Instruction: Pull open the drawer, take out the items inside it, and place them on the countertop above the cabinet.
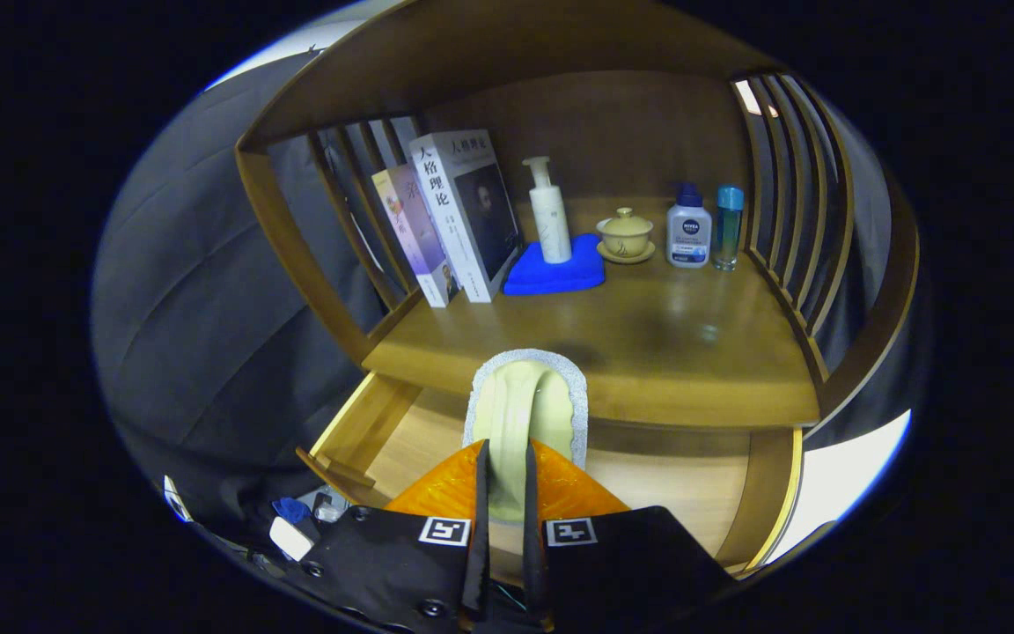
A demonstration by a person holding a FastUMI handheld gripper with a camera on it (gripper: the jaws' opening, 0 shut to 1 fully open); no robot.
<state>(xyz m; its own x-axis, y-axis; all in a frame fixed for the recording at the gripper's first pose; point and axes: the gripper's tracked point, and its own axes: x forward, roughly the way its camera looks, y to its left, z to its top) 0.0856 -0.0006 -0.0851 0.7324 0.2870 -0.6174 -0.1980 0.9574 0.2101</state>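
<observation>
Gripper view: gripper (505, 480) pinches a sponge (526, 414) above the open drawer (648, 493), near the countertop (648, 352) edge.

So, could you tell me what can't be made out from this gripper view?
- Drawer interior: mostly hidden behind the gripper and the sponge it grips.
- Sponge's near end: hidden between the fingers.
- Thin book: partly covered by the thicker book.
- Blue cloth: its middle sits under the pump bottle.
</observation>
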